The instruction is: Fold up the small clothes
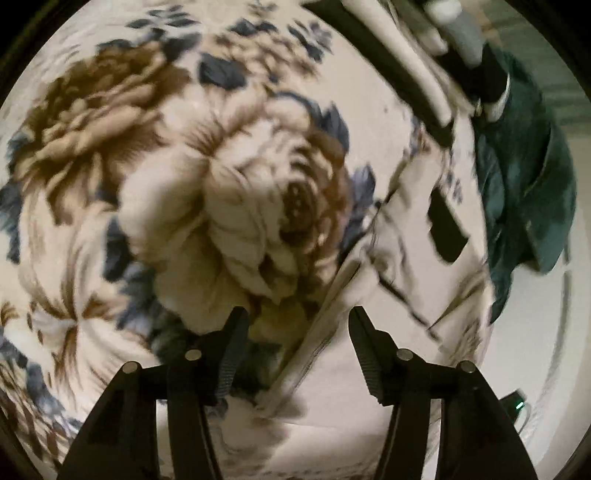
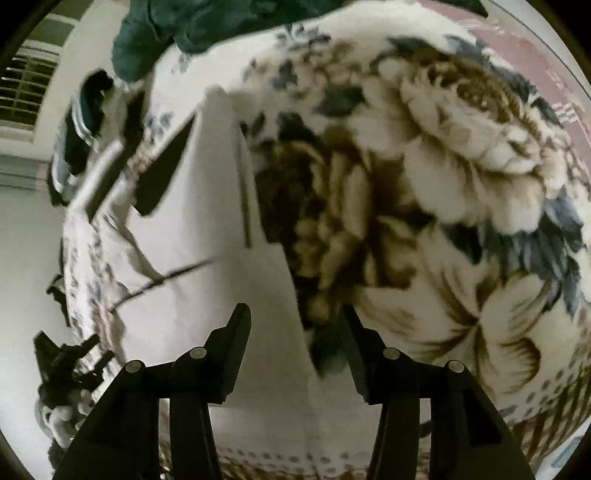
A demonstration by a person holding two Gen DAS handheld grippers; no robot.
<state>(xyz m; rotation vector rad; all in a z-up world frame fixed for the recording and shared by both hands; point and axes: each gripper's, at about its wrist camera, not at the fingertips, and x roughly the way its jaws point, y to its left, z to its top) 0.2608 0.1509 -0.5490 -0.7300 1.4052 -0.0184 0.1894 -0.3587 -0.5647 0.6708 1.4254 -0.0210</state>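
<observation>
A small white garment with thin black stripes (image 1: 406,236) lies flat on a floral blanket (image 1: 184,166). In the left wrist view my left gripper (image 1: 297,317) is open and empty just above the garment's left ribbed edge (image 1: 325,314). In the right wrist view the same white garment (image 2: 207,229) lies at centre left. My right gripper (image 2: 295,314) is open and empty over its right edge, where white cloth meets the floral blanket (image 2: 443,184). The other hand-held gripper shows as dark blurred shapes at the garment's far side in each view.
A dark green garment (image 1: 528,177) is heaped at the blanket's far edge; it also shows in the right wrist view (image 2: 177,29). A dark striped piece of clothing (image 2: 81,122) lies beyond the white garment. A window with blinds (image 2: 26,85) is at far left.
</observation>
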